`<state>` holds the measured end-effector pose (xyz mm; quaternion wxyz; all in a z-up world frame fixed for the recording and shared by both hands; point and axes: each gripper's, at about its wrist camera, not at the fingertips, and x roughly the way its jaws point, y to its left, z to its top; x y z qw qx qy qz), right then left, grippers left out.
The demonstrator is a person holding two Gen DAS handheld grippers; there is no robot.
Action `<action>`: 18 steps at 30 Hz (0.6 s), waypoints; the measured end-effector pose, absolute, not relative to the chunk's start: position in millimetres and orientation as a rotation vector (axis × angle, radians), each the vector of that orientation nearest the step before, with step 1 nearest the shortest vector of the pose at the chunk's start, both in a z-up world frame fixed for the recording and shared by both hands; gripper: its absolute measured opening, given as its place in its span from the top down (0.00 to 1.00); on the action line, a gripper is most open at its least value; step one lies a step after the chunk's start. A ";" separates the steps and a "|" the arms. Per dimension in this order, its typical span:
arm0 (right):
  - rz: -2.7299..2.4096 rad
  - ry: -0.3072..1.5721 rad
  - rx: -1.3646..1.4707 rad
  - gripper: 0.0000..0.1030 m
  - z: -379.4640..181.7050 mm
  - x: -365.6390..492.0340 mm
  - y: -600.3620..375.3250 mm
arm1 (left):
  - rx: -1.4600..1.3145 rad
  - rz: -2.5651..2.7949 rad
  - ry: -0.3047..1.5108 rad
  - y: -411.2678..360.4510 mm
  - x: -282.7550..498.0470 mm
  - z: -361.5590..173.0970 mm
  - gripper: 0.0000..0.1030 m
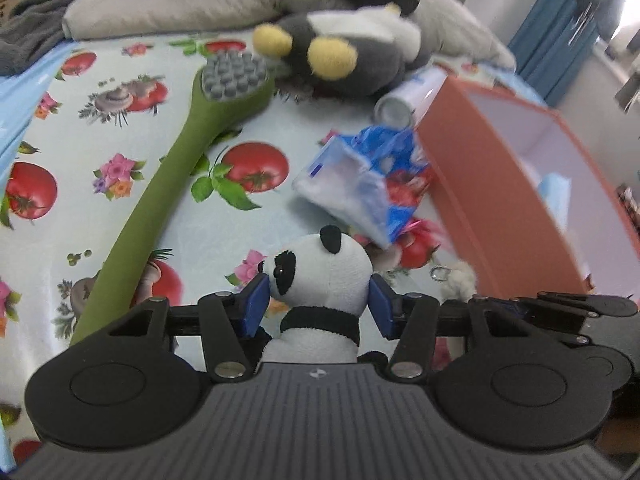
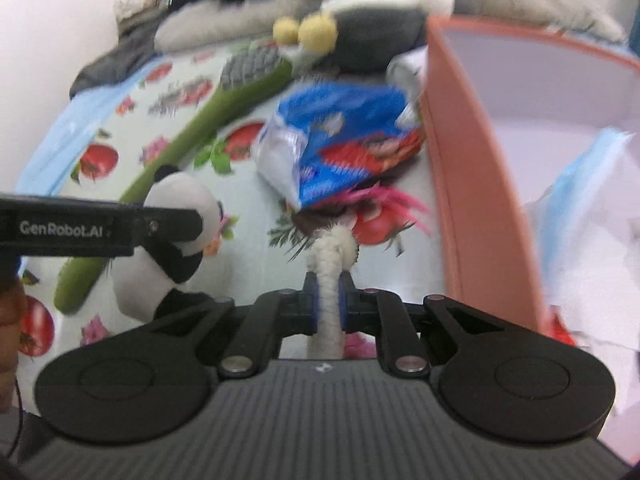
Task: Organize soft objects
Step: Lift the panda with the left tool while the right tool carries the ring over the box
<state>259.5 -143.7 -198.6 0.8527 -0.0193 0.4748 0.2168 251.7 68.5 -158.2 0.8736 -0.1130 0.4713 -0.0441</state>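
Step in hand: I judge this the carry stage, with a soft item in each gripper and the orange box point(image 1: 500, 200) as the likely drop place.
Landmark: the orange box stands open-topped on the fruit-print cloth point(image 1: 100, 152), with crumpled white and blue material already inside.
Left gripper point(image 1: 320, 304): jaws about half spread, blue pads pressing both sides of the plush panda point(image 1: 324, 264) at its head; I read it as gripped, just beside the box's near wall.
Right gripper point(image 2: 329, 300): jaws nearly together, pinched on a white rope-like toy point(image 2: 328, 280) just left of the box wall.
Next move: I'd say each load must clear the box rim before I let go.
Left waiting: the grey plush point(image 1: 340, 52) beyond the box's far corner, the green brush point(image 1: 168, 168) well left of it, and the blue packet point(image 1: 360, 184) against its wall.
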 end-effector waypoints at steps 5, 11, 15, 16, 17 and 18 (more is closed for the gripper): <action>0.422 0.916 0.001 0.87 -166.4 230.8 -160.6 | -0.256 -0.094 0.914 55.1 211.9 -115.5 0.42; 0.428 0.872 0.054 0.87 -126.8 196.2 -180.1 | -0.270 -0.115 0.861 38.9 174.8 -77.2 0.42; 0.415 0.822 0.079 0.87 -103.1 177.0 -191.3 | -0.267 -0.126 0.830 27.0 156.3 -56.0 0.42; 0.414 0.807 0.080 0.87 -97.0 172.1 -194.1 | -0.265 -0.127 0.825 24.7 152.2 -51.6 0.42; 0.414 0.793 0.083 0.87 -91.1 167.4 -196.8 | -0.264 -0.131 0.814 21.1 146.9 -46.2 0.42; 0.414 0.783 0.086 0.87 -87.1 163.5 -199.0 | -0.262 -0.134 0.807 18.7 143.2 -42.6 0.42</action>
